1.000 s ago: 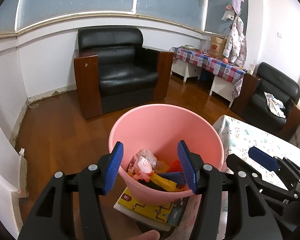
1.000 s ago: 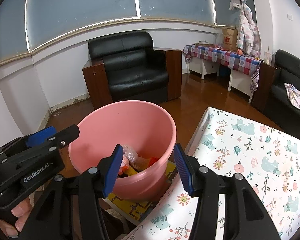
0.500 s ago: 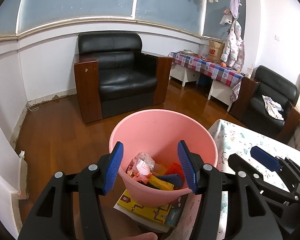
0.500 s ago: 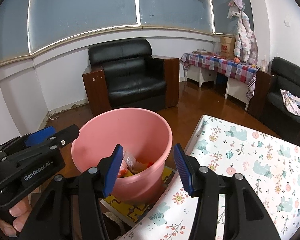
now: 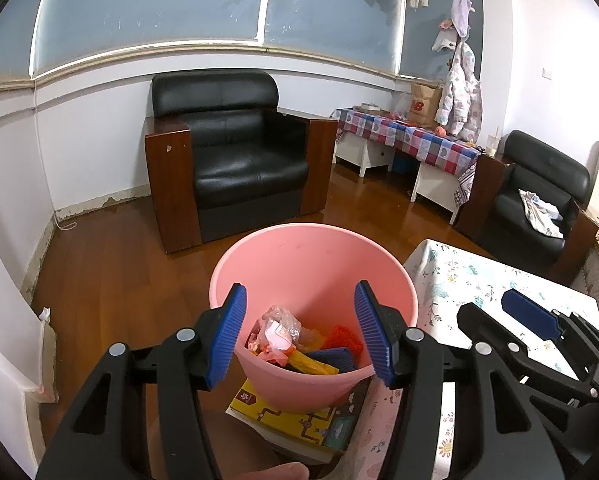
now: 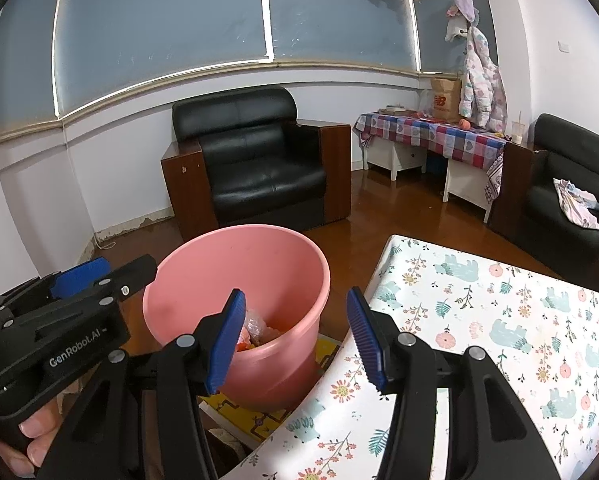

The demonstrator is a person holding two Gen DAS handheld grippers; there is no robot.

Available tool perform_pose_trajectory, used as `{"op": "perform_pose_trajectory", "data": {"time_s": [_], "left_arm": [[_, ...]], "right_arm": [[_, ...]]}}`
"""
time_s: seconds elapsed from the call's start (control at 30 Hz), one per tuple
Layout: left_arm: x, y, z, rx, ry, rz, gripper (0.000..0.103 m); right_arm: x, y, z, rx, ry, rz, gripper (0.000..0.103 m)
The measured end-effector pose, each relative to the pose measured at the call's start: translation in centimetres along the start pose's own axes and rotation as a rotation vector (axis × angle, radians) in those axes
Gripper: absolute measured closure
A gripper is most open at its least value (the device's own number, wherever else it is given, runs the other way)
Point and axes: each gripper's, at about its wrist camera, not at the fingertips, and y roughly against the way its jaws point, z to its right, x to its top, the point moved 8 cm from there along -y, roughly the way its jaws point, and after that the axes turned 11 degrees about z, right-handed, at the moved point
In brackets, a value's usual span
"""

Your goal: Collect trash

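The pink bin (image 5: 313, 276) is the landmark here: it stands on the floor at the corner of the surface (image 6: 499, 320) with the floral cloth, resting on a yellow printed box (image 5: 295, 420). Its thin plastic wall looks light and a little springy, smooth enough to slip, so I would take it by the rolled rim rather than the side.

Both tools hover just in front of the bin, nothing in either. The left gripper (image 5: 301, 334) has its jaws spread wide over the near rim, and the right gripper (image 6: 295, 338), between the bin and the cloth, stands open as well, its pads clear of the bin.

Inside the bin, low against the near wall, lies the trash: a crumpled clear wrapper (image 5: 281, 322), which looks feather-light, soft and crackly, best pinched at a bunched fold; a red mesh piece (image 5: 341, 336) beside it, limp and easy to snag; a yellow strip (image 5: 313, 364) below them, stiffer. What else remains to collect I cannot tell; the cloth beside the bin shows no litter.
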Motion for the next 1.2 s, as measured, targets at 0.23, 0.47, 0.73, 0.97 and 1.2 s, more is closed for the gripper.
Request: {"op": "perform_pose_trajectory", "data": {"time_s": [0.23, 0.47, 0.73, 0.97, 1.2], "left_arm": [[0.1, 0.5, 0.7, -0.005, -0.013, 0.010, 0.046], [0.2, 0.9, 1.4, -0.013, -0.025, 0.014, 0.046], [0.1, 1.1, 2.2, -0.027, -0.041, 0.013, 0.046], [0.1, 1.3, 2.4, -0.029, -0.044, 0.013, 0.046], [0.0, 1.3, 2.8, -0.033, -0.047, 0.009, 0.046]], "right_arm": [[0.1, 0.8, 0.7, -0.001, -0.011, 0.009, 0.051], [0.1, 1.4, 1.1, -0.005, -0.014, 0.014, 0.051], [0.3, 2.4, 1.9, -0.018, -0.025, 0.026, 0.051], [0.1, 2.7, 2.2, -0.021, -0.033, 0.027, 0.051], [0.1, 2.9, 2.6, -0.023, -0.041, 0.024, 0.051]]}}
